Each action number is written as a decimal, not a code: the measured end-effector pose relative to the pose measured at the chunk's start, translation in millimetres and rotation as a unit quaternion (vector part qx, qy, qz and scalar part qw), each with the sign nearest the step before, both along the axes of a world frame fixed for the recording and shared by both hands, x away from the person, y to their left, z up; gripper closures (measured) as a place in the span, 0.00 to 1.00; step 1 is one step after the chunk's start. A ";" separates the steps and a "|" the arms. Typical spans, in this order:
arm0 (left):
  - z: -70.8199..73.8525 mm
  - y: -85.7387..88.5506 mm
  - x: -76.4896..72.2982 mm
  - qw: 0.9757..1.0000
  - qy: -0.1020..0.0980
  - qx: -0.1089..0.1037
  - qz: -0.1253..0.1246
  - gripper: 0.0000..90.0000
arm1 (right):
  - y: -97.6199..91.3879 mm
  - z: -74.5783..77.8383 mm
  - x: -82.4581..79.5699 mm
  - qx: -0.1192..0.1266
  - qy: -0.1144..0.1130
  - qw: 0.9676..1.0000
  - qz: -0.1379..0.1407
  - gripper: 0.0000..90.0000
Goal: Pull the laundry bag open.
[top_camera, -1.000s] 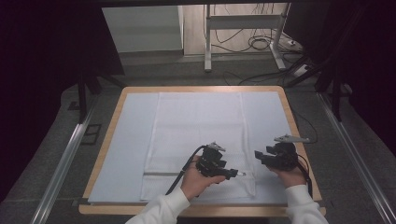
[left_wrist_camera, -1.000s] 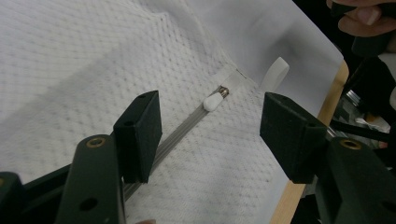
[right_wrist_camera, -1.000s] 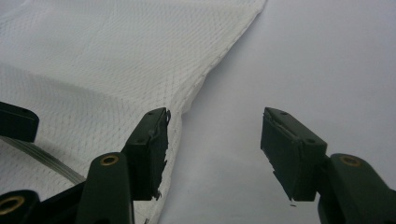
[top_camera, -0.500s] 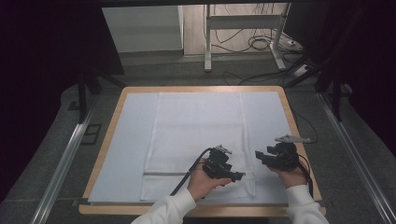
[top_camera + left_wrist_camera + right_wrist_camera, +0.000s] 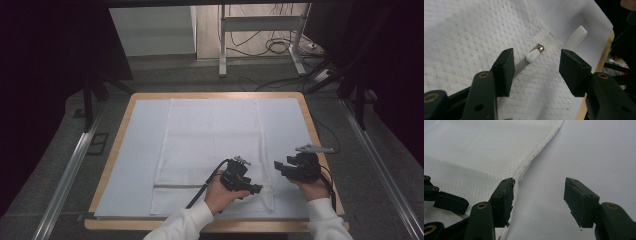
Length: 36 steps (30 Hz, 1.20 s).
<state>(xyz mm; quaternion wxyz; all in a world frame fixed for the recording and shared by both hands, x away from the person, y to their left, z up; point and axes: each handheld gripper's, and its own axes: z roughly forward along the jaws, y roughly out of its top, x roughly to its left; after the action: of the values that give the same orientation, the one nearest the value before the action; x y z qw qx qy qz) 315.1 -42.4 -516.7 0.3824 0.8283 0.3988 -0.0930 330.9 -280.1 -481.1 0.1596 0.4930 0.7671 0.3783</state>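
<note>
A white mesh fabric bag (image 5: 210, 135) lies flat on a pale sheet, with a zipper (image 5: 175, 186) running across its near end. In the left gripper view the zipper's white pull (image 5: 533, 56) lies on the fabric between the jaws of my left gripper (image 5: 536, 67). Those jaws have just been closing, but the pads stand clear of the pull on both sides. From above, my left gripper (image 5: 257, 190) sits at the bag's near right corner. My right gripper (image 5: 277, 167) is open just right of it, straddling the bag's right edge (image 5: 534, 157) with nothing held (image 5: 539, 195).
The pale sheet (image 5: 135, 165) covers a wooden table (image 5: 117, 135). A white fabric loop (image 5: 575, 37) sticks out past the bag's corner, close to the table's edge (image 5: 605, 55). One jaw of the left gripper (image 5: 449, 202) shows beside the right gripper. Metal rails (image 5: 70, 170) flank the table.
My left gripper has edged slightly right along the zipper toward the bag's corner, and its jaws stand narrower. The right gripper has stayed put.
</note>
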 end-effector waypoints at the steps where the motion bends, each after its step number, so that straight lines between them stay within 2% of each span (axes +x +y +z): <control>1: -0.3 -0.5 0.1 1.000 0.001 0.000 -0.001 0.52 | -0.3 0.0 0.0 0.000 0.000 1.000 0.000 0.45; 15: -3.9 -5.8 0.8 1.000 0.018 -0.004 -0.004 0.60 | 0.1 0.6 0.1 -0.001 -0.001 1.000 0.000 0.45; 28: -4.7 -12.8 1.1 1.000 0.015 0.001 -0.006 0.66 | -0.1 0.8 0.4 0.000 -0.001 1.000 -0.001 0.45; 36: -5.6 -13.5 2.7 1.000 0.016 0.003 -0.001 0.74 | -0.3 0.7 0.7 -0.001 -0.001 1.000 -0.002 0.45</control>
<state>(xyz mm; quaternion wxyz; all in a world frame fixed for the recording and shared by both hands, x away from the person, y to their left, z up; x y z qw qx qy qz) 317.9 -55.9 -522.3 0.3736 0.8281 0.4044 -0.1057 331.6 -280.4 -480.4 0.1615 0.4936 0.7664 0.3782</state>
